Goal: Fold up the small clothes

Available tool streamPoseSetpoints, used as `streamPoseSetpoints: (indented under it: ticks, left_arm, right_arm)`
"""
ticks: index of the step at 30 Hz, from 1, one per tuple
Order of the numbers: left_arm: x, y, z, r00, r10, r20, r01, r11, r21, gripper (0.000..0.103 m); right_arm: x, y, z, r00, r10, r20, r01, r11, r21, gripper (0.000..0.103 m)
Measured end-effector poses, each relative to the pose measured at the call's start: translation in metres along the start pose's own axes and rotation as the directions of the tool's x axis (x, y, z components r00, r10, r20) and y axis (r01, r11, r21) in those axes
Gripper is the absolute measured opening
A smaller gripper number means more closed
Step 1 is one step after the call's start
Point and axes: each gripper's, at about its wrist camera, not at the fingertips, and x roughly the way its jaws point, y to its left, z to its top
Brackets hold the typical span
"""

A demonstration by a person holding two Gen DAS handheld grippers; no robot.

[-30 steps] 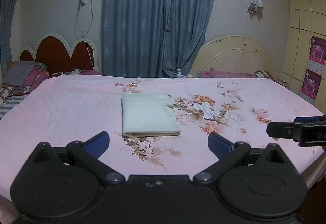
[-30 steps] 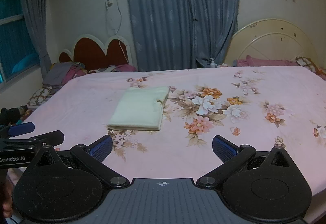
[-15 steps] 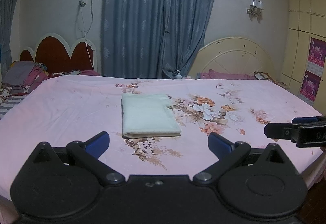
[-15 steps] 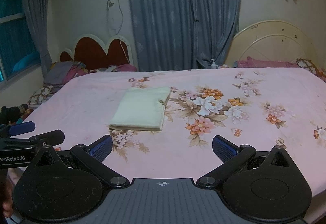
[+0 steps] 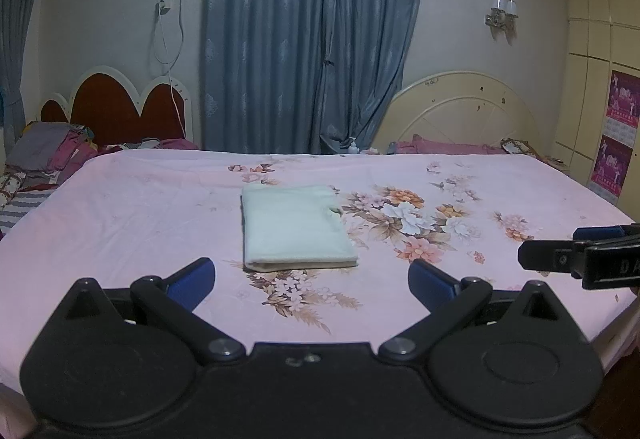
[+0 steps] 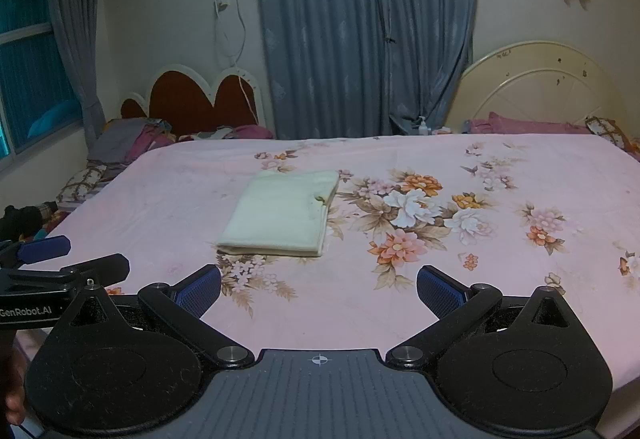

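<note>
While folded garment [image 5: 295, 227] lies flat, left gripper [image 5: 311, 279] behind

One folded cloth [image 5: 296, 227], two tongs [image 5: 312, 275].

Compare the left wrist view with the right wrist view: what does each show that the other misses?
Only the left wrist view shows the cream wardrobe doors with two magenta posters.

Only the right wrist view shows the teal-lit window and a dark bundle at the bed's left edge.

Both show the pale cream folded cloth flat on the pink floral bedsheet, blue-grey curtains, and both grippers open and empty: left gripper, right gripper.
</note>
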Motion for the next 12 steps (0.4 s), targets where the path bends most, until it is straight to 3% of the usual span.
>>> streamPoseSetpoints:
  ticks: [12]
  left_arm:
    - [0.0015,-0.0044,0.0012,1.0,0.004,0.008,-0.004,1.0,0.002,0.101]
  right_arm:
    - [-0.0007,-0.0039,0.0002,1.0,0.005,0.005,-0.005,1.0,-0.001,0.103]
